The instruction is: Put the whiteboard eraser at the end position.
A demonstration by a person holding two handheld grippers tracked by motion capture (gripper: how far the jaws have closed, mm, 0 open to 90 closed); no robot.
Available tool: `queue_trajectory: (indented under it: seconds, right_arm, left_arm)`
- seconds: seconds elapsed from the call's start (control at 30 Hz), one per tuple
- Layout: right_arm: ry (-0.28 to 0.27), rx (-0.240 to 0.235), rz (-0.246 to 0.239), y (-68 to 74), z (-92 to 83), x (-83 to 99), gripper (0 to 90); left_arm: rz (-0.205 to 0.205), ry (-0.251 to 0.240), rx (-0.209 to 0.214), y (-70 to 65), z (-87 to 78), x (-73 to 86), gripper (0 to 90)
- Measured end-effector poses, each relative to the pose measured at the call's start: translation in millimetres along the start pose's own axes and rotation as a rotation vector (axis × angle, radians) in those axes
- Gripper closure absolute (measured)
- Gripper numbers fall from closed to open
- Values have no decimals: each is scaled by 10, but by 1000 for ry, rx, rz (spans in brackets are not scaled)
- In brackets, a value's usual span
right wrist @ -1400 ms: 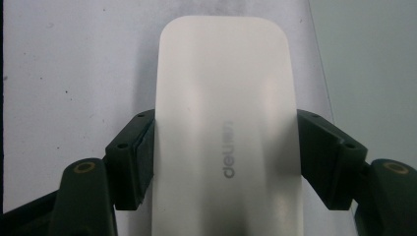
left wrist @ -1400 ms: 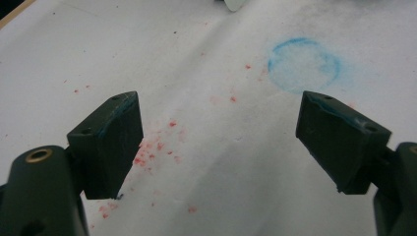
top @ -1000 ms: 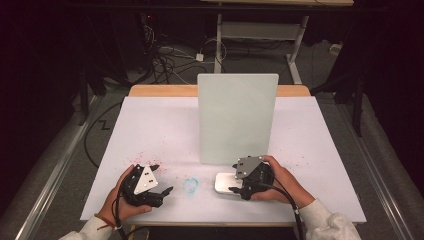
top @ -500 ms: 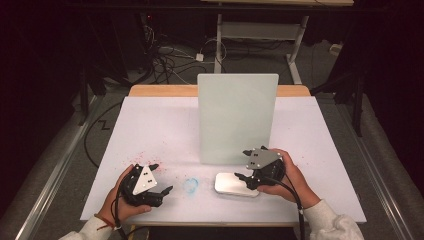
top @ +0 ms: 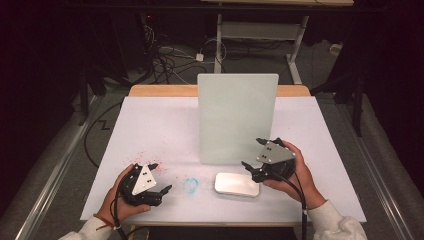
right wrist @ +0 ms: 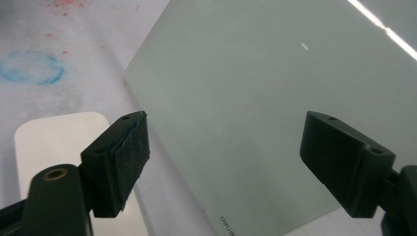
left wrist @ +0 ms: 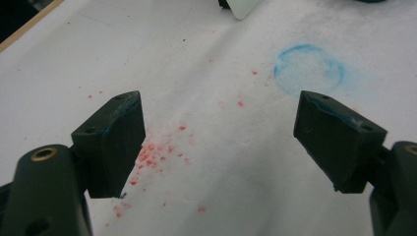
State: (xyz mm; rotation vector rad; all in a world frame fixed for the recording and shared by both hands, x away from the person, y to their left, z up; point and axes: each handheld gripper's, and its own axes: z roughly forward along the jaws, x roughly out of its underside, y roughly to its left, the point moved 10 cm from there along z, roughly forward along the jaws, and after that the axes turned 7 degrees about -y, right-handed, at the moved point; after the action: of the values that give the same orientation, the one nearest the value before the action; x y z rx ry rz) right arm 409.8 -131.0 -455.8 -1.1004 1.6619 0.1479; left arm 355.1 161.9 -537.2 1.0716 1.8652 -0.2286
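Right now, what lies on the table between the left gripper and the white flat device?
In the high view, a smudged blue ring lies between the left gripper and the white flat device.

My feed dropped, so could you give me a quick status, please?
Right gripper just opened, empty. White slab flat on table, released. Left gripper open, idle. Upright panel close behind.

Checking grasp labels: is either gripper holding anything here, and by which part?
Nothing is held. The right gripper has just been opening, with nothing between its jaws; the white flat box lies free on the table beside it. The left gripper is open over bare paper.
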Motion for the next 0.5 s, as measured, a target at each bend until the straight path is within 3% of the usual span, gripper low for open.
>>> queue_trajectory:
  seconds: [0.2,0.5]
  right_arm:
    - [-35,54,27,-118,-87,3,189]
    - [-32,119,29,-268,-214,90,181]
  left_arm:
    - [-8,-4,0,1,4,0,190]
    - [-13,-4,3,-16,18,1,194]
